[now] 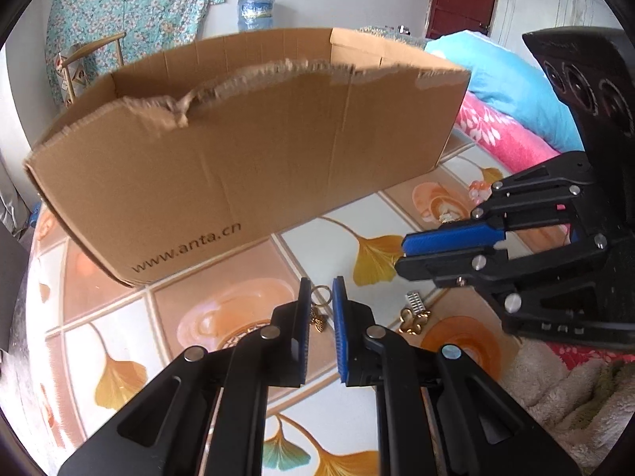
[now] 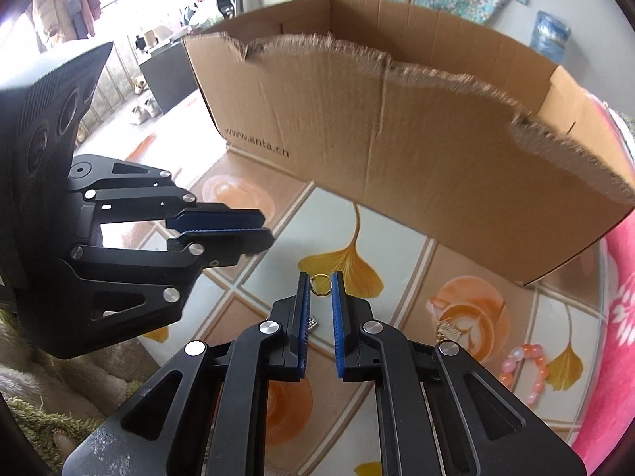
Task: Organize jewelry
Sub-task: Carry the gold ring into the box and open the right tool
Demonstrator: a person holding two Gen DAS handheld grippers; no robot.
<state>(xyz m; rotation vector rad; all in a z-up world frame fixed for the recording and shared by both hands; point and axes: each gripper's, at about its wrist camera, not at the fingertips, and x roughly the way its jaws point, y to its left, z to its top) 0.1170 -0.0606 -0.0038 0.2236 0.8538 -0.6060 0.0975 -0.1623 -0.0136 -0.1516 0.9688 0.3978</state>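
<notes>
A torn cardboard box (image 1: 238,158) printed www.anta.cn stands on the patterned table; it also shows in the right wrist view (image 2: 416,139). My left gripper (image 1: 320,289) is open, its fingertips on either side of a gold ring (image 1: 321,294) with a gold butterfly charm (image 1: 318,320) just behind. A silver clip (image 1: 414,302) and a gold clover piece (image 1: 412,323) lie to its right. My right gripper (image 2: 320,283) is open, its tips on either side of a gold ring (image 2: 320,285). A silver piece (image 2: 312,323) lies between its fingers. A pink bead bracelet (image 2: 524,373) and a gold item (image 2: 448,329) lie at the right.
The table (image 1: 246,309) has a tile and ginkgo-leaf pattern. Pink and blue bedding (image 1: 512,119) lies at the right. A fuzzy beige blanket (image 1: 555,388) covers the near right edge. The right gripper's body (image 1: 516,246) reaches in from the right, close to my left one.
</notes>
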